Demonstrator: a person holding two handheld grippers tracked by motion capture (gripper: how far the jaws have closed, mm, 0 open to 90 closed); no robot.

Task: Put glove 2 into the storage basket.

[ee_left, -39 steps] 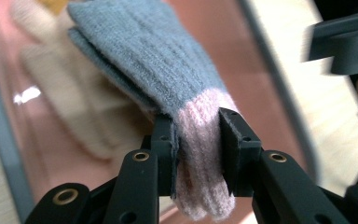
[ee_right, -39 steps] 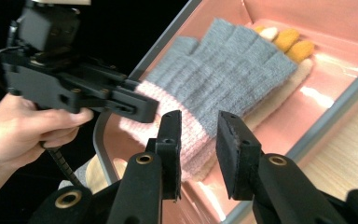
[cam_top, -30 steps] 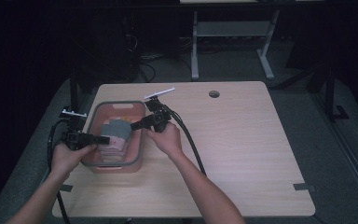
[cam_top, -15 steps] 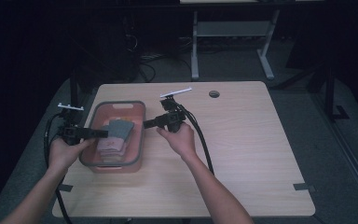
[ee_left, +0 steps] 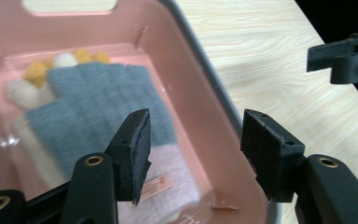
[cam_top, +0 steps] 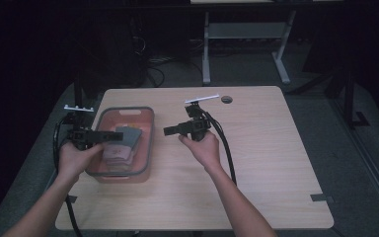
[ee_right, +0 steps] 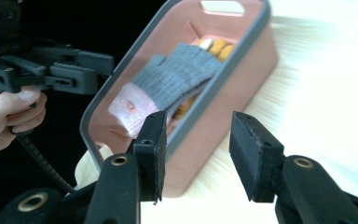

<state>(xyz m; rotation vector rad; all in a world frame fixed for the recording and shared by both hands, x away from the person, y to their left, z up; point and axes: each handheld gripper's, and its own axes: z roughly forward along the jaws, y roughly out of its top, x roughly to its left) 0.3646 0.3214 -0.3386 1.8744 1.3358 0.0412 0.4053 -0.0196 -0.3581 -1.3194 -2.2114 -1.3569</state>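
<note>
Pink plastic bin with a grey rim (cam_top: 145, 143) sits on the left part of the light wooden table (cam_top: 271, 163). Inside it lies a grey knitted glove with a pale pink cuff (ee_left: 95, 105), spread flat across the bin floor; cream and yellow knitted fingers of a second glove (ee_left: 37, 77) show from under it at the far end, toward the handle cut-out.

Left gripper (cam_top: 109, 135) is held level over the bin's left side, jaws pointing right across the bin. Its jaws have just been opening; in the left gripper view (ee_left: 193, 154) they stand apart with nothing between the pads, the grey glove lying below and clear of them. Released, gripping nothing.

Right gripper (cam_top: 170, 131) is held over bare table just to the right of the bin, jaws pointing left toward it. Its jaws have also just been opening; in the right gripper view (ee_right: 198, 154) the pads stand apart, empty, with the bin's near wall beyond them.
</note>
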